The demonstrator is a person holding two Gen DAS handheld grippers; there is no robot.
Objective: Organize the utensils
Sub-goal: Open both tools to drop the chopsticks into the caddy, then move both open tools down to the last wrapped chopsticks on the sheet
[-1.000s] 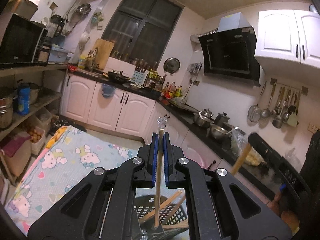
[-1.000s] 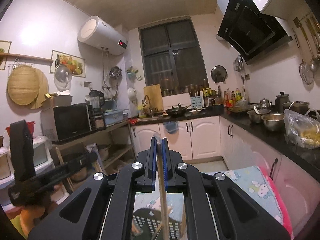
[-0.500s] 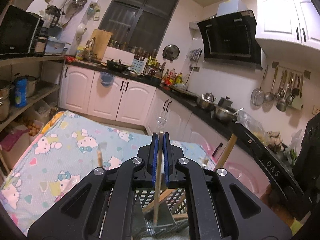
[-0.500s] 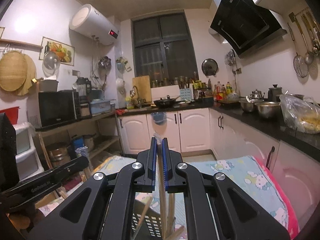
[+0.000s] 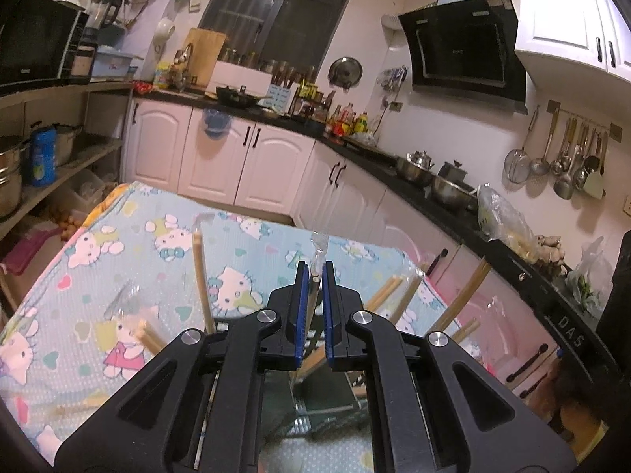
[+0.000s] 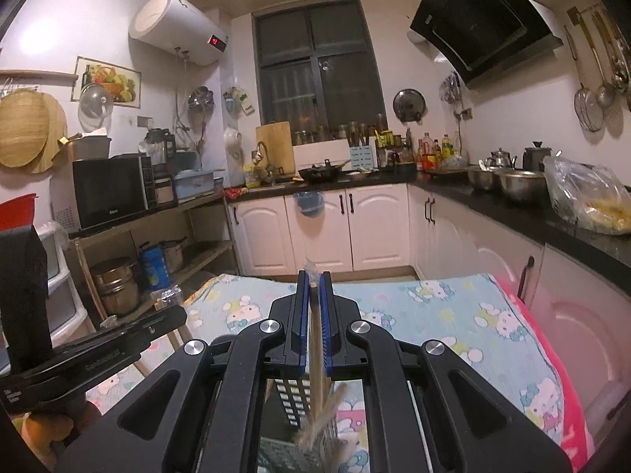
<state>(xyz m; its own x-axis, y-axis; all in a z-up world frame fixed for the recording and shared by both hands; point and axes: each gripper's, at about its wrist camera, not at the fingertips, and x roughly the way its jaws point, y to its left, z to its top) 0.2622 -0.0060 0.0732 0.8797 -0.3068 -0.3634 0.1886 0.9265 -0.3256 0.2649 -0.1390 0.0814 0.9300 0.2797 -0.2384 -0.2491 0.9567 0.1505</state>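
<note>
My left gripper (image 5: 314, 276) stands slightly apart around a wrapped pair of chopsticks (image 5: 313, 295) that points down into a black mesh utensil holder (image 5: 315, 386) below it. Several wooden chopsticks (image 5: 203, 276) lean out of that holder. My right gripper (image 6: 314, 287) is shut on another wrapped pair of chopsticks (image 6: 317, 339), held upright over the same black holder (image 6: 292, 398). The left gripper's body shows at the left of the right wrist view (image 6: 90, 347).
The holder stands on a table with a Hello Kitty cloth (image 5: 118, 244). White cabinets (image 6: 315, 228) and a black counter with pots (image 5: 434, 185) run behind and to the right. Shelves with a microwave (image 6: 110, 189) stand at the left.
Both grippers tilted downward toward the table and holder. The left jaws have parted a little around their chopsticks; more chopsticks in the holder came into view.
</note>
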